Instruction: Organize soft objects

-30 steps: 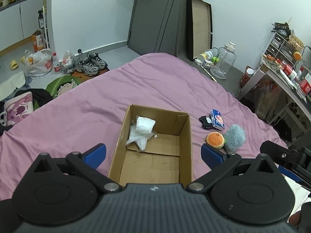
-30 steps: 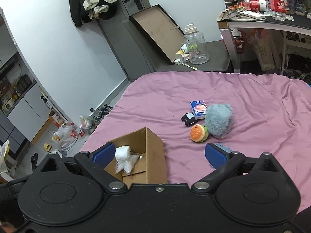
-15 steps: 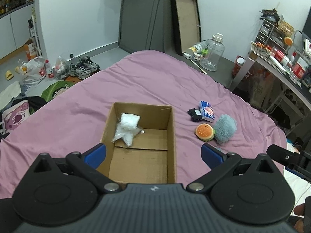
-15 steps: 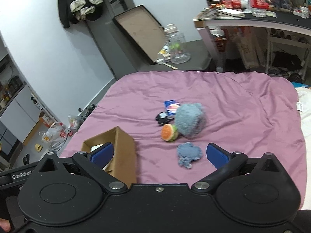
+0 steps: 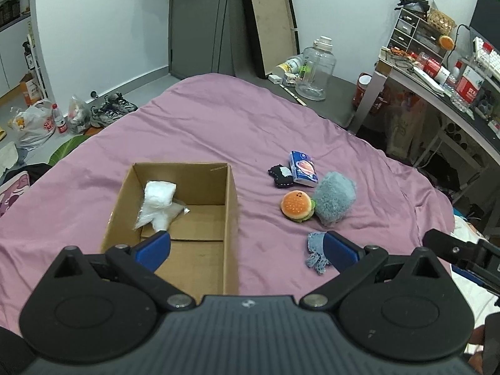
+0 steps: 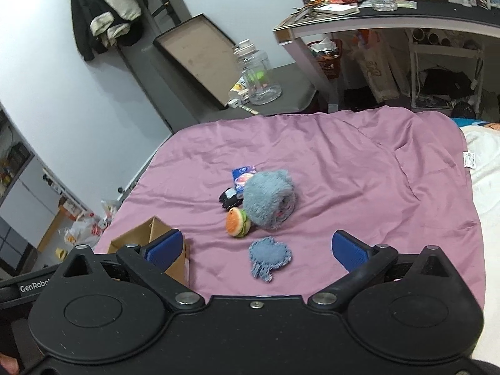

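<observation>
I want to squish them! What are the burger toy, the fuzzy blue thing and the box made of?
The burger toy looks like soft plush fabric, matte with stitched layers. The fuzzy blue thing seems to be shaggy fleece or faux fur, judging by its long fluffy fibres. The box is plain brown cardboard, stiff and dull, with folded flaps on its floor.

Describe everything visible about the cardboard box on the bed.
The box is plain brown corrugated cardboard, rectangular, open-topped and upright on the purple bedsheet. Its folded bottom flaps show inside. A white plastic-wrapped bundle lies in its far left corner; nothing else is seen in it. The toys lie apart on its right. In the right wrist view only one corner shows.
</observation>
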{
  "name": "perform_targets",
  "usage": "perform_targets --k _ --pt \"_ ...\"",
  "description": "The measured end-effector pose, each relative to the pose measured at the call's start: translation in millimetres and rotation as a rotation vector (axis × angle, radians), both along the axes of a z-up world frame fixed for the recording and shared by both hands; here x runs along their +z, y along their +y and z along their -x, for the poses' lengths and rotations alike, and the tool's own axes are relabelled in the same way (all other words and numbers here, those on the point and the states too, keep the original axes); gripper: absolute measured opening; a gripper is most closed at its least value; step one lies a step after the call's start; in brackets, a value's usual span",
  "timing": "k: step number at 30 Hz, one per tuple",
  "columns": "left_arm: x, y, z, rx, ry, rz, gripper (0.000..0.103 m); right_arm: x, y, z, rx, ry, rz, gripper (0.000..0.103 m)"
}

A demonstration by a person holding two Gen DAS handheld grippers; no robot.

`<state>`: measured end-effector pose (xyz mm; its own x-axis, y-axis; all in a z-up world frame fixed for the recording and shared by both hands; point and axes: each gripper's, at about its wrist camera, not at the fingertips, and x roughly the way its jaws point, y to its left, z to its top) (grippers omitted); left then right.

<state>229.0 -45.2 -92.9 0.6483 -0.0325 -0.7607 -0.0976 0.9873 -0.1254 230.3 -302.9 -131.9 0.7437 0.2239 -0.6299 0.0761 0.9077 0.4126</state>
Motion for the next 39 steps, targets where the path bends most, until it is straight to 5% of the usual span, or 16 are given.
perform_targets --k 5,13,22,26,32,39 --pt "-4.2 -22.8 -17.6 -0.005 0.012 -0.073 0.103 -9.5 -13.5 -14.9 -0.024 0.017 -0.025 0.102" --pt "-8.1 -44.7 -52.1 -0.053 0.012 -0.081 0.103 -24.4 -28.8 -50.6 -0.091 0.053 -0.099 0.1" --pt "-15.9 -63.2 -95.2 -0.115 -0.041 -0.092 0.1 -61.4 -31.1 -81.9 -0.106 0.067 -0.189 0.076" --pt "-26.7 -70.9 -112.6 -0.138 -0.052 -0.093 0.088 -80.3 -35.2 -89.6 -0.11 0.092 -0.223 0.06" --pt "-51.2 -82.1 -139.2 -0.183 -0.005 -0.066 0.066 -100.2 -39.7 -102.8 -0.106 0.112 -0.293 0.05" --pt "-79.3 -93.2 -163.7 -0.212 0.046 -0.034 0.054 -121.8 -30.9 -125.4 -0.065 0.148 -0.341 0.039"
